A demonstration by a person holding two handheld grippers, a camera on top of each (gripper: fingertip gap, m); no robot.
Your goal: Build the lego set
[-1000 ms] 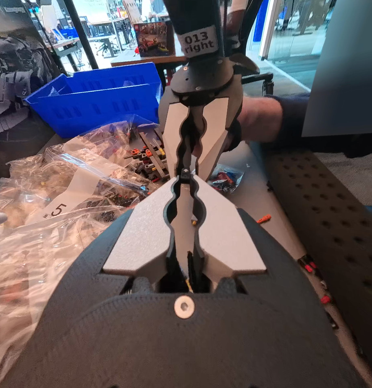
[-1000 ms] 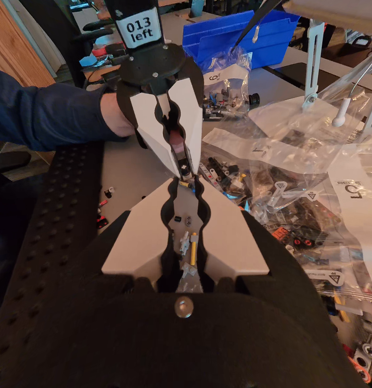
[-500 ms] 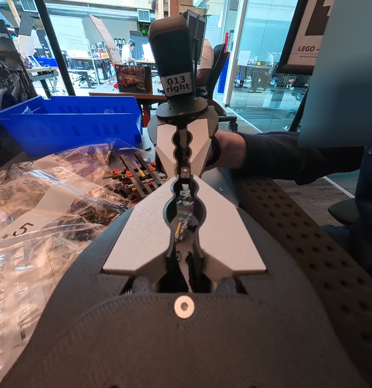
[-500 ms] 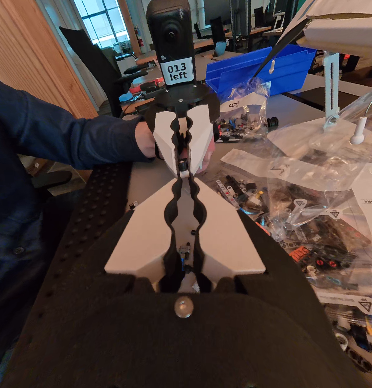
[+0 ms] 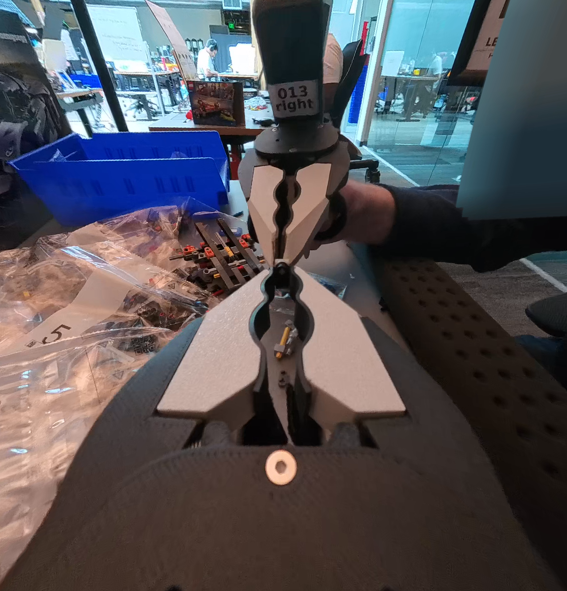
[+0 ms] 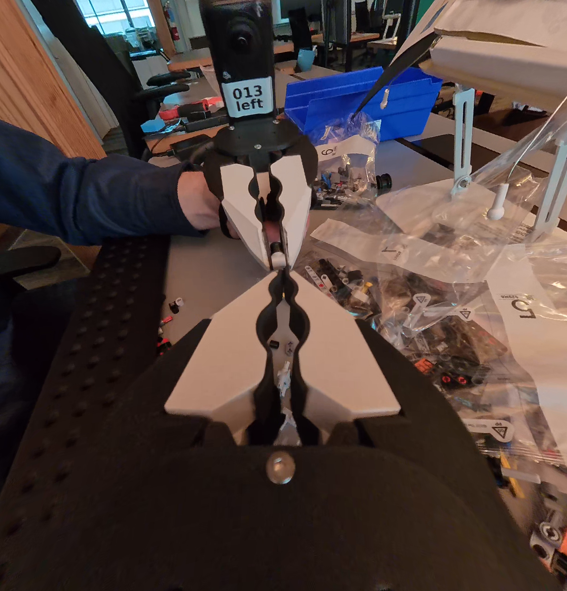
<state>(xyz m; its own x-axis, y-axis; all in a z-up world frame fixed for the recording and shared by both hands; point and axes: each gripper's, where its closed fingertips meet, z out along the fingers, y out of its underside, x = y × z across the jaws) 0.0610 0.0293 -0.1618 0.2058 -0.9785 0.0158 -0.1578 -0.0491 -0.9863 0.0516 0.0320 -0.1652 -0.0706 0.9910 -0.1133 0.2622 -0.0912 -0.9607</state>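
The left tongs (image 6: 277,259) pinch a small white piece with a black pin (image 6: 276,252) at their tips. The right tongs (image 6: 283,278) meet them tip to tip, pressed nearly together, perhaps on a thin dark part; blur hides it. Beneath, on the grey table (image 6: 211,275), lie loose small pieces (image 5: 285,342). To the right in the right wrist view sit clear bags of parts (image 6: 451,319), a blue bin (image 6: 365,102) far behind.
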